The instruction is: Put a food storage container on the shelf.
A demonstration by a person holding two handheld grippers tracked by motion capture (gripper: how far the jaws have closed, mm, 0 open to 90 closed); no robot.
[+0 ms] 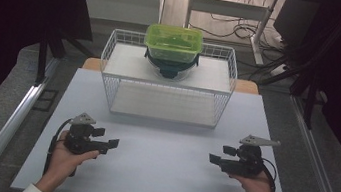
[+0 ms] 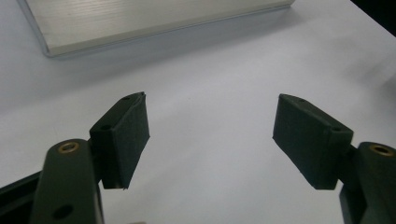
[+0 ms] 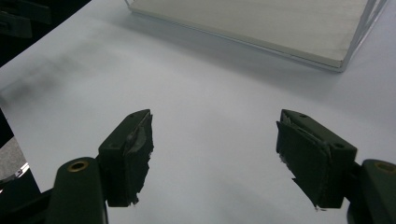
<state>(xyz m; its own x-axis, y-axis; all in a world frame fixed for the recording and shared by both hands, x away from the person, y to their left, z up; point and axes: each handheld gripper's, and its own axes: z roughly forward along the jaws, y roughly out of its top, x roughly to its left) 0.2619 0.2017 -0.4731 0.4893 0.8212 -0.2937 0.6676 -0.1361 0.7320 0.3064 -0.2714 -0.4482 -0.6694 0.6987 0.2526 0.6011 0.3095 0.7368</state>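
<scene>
Green container (image 1: 173, 43) on wire rack (image 1: 111, 75), tabletop far edge, centred between left gripper (image 1: 112, 145) and right gripper (image 1: 215, 159); both jaws spread, empty.

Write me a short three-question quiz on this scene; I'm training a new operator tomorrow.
1. True or false: the green container sits on the top shelf of the white wire rack.
2. Which is right? A: the left gripper holds the container. B: both grippers are open with nothing between their jaws. C: the right gripper rests on the rack.
3. What lies directly beneath the green container?

Key: 1 true. 2 B. 3 a dark teal bowl-like thing.
</scene>
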